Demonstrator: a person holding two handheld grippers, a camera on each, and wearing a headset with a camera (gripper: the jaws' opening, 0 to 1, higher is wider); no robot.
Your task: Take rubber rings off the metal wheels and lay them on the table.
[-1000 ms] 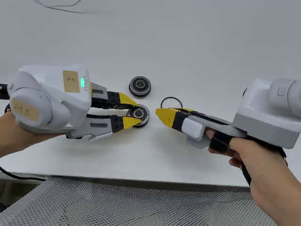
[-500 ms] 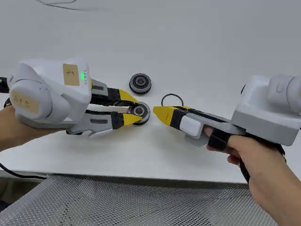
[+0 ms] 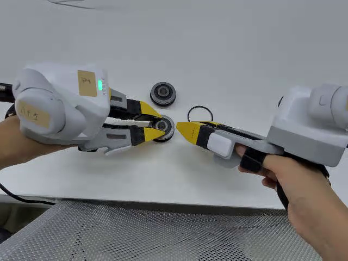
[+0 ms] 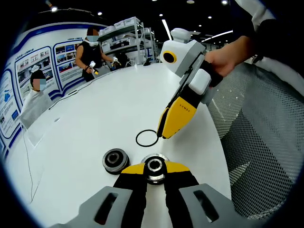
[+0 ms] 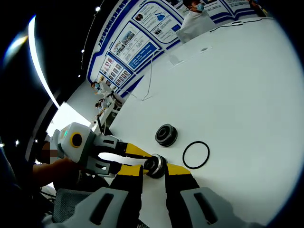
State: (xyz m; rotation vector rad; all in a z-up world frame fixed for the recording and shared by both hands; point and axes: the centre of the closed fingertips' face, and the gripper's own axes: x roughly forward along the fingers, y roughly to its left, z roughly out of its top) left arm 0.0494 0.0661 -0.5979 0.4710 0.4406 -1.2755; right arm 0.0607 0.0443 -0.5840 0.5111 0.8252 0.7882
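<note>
- The wheel (image 3: 163,128) is silver metal with a dark rim. It is probably stiff and heavy for its size.
- Its ring is likely thin, stretchy rubber, best hooked at the rim edge.
- The left gripper (image 3: 155,126) is clamped on the wheel, low over the table (image 3: 244,54).
- The right gripper (image 3: 184,130) is narrowly parted and empty, with its tips just beside the wheel.
- A loose ring (image 3: 200,113) and a second wheel (image 3: 162,93) lie beyond the wheel.
</note>
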